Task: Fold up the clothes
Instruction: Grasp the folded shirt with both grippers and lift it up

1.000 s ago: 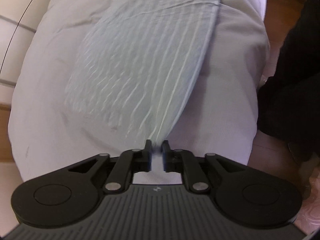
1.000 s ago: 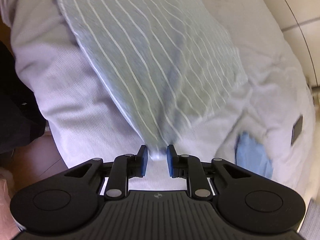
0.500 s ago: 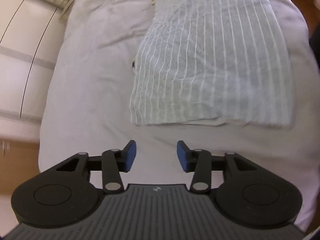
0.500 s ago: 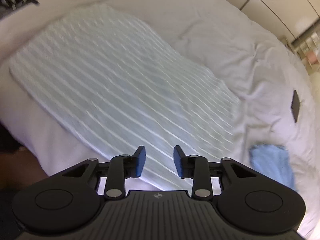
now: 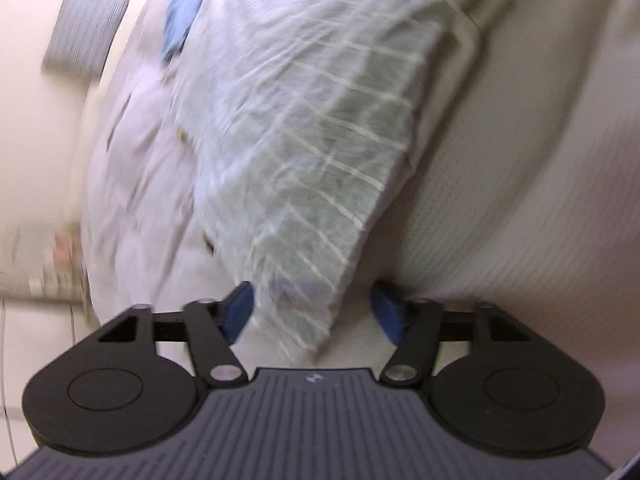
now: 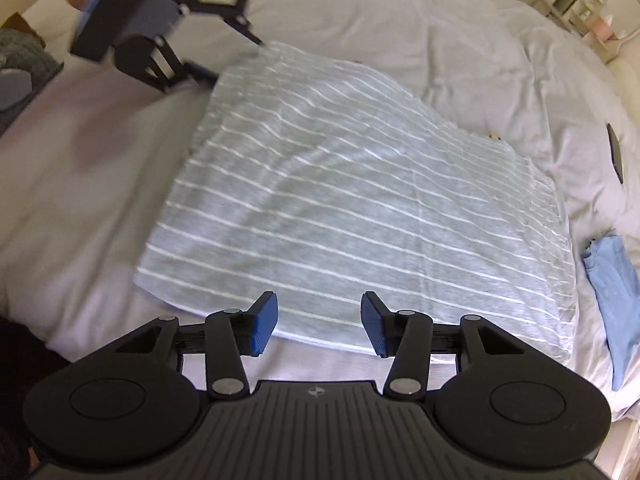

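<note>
Striped shirt [image 6: 352,208] lies folded into a rough rectangle on the bed [image 6: 80,208], grey-green with thin white stripes, near the bed's front edge.

Right claw [image 6: 318,326]: jaws partly apart and opening, nothing between the blue pads [image 6: 264,322]. It hangs over the shirt's near edge; pads not touching cloth as far as I can see.

Left claw [image 5: 314,314]: jaws wide and opening. In the left wrist view a shirt [image 5: 320,152] corner sits in the gap between the 2 pads [image 5: 238,312], but neither pad presses on it, so no grip. That view is motion-blurred. From the right wrist view the left claw [image 6: 224,54] is at the shirt's far-left corner, 1 finger at the cloth edge; contact unclear through the blur.

Blue cloth [image 6: 610,292] folded on the bed, right of the shirt and apart from it; also seen in the left wrist view [image 5: 184,8]. Small dark flat object [image 6: 614,152] on the bed beyond the shirt's far-right corner. Striped pillow [image 5: 86,38] at the far end of the bed.
</note>
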`<state>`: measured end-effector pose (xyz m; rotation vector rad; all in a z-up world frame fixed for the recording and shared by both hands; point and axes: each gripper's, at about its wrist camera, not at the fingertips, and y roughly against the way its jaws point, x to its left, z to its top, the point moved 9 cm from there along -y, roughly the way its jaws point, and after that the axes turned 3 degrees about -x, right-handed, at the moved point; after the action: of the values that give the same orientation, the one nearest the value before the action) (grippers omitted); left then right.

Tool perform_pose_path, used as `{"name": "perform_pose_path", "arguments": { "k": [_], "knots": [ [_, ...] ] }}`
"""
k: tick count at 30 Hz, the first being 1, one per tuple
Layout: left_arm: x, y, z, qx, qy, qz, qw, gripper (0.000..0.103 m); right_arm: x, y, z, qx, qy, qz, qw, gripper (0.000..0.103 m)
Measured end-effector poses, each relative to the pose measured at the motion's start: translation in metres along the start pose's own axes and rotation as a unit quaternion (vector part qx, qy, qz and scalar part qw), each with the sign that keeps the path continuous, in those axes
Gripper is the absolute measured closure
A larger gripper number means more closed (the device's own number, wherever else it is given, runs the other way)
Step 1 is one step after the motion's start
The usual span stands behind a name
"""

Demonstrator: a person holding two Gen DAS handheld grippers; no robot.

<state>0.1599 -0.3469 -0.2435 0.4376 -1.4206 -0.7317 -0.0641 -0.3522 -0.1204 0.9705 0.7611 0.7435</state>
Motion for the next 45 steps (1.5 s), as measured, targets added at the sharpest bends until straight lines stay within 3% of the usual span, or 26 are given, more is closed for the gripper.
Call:
{"name": "perform_pose_path", "arguments": {
  "k": [3, 6, 8, 9, 10, 14, 16, 20, 24, 27, 29, 31, 36, 45],
  "knots": [
    [0.003, -0.013, -0.001, -0.03, -0.019, 0.0, 0.9994, 0.026, 0.006, -0.005, 0.004, 0.004, -0.024, -0.013, 1.0, 0.055],
    [0.012, -0.023, -0.003, -0.05, -0.025, -0.002, 0.9984, 0.027, 0.016, -0.011, 0.003, 0.007, -0.034, -0.025, 0.999, 0.054],
    [0.016, -0.027, -0.004, -0.053, -0.029, -0.006, 0.9981, 0.046, 0.027, -0.014, 0.001, 0.008, -0.033, -0.032, 0.999, 0.05],
    [0.017, -0.029, -0.004, -0.051, -0.033, -0.008, 0.9981, 0.068, 0.034, -0.016, 0.0, 0.007, -0.029, -0.03, 0.999, 0.049],
    [0.019, -0.032, -0.005, -0.05, -0.038, -0.005, 0.998, 0.079, 0.044, -0.017, -0.001, 0.005, -0.023, -0.025, 0.999, 0.048],
    [0.027, -0.032, 0.001, -0.05, -0.029, -0.015, 0.9982, 0.087, 0.086, -0.017, -0.001, -0.013, 0.016, -0.004, 1.0, 0.036],
    [0.031, -0.035, 0.005, -0.05, -0.018, -0.028, 0.9982, 0.091, 0.104, -0.018, 0.003, -0.03, 0.038, 0.0, 0.999, 0.035],
    [0.04, -0.038, 0.008, -0.042, 0.019, -0.06, 0.9971, 0.092, 0.129, -0.035, 0.01, -0.042, 0.088, -0.028, 0.995, 0.034],
    [0.041, -0.036, 0.007, -0.041, 0.02, -0.075, 0.9962, 0.092, 0.13, -0.053, 0.012, -0.035, 0.102, -0.053, 0.993, 0.034],
    [0.04, -0.034, 0.006, -0.041, 0.014, -0.079, 0.9959, 0.093, 0.122, -0.059, 0.013, -0.033, 0.091, -0.059, 0.994, 0.054],
    [0.041, -0.033, 0.006, -0.039, 0.009, -0.081, 0.9959, 0.093, 0.114, -0.056, 0.012, -0.032, 0.075, -0.05, 0.995, 0.085],
    [0.044, -0.029, 0.007, -0.036, 0.005, -0.082, 0.996, 0.094, 0.105, -0.052, 0.011, -0.03, 0.057, -0.036, 0.997, 0.096],
    [0.07, -0.012, 0.012, -0.031, 0.004, -0.084, 0.996, 0.095, 0.083, -0.02, 0.023, -0.049, 0.01, 0.002, 0.999, 0.099],
    [0.166, -0.016, 0.06, -0.039, -0.021, -0.098, 0.9942, 0.095, -0.001, 0.037, 0.03, -0.079, -0.116, 0.039, 0.989, 0.099]
  ]
}}
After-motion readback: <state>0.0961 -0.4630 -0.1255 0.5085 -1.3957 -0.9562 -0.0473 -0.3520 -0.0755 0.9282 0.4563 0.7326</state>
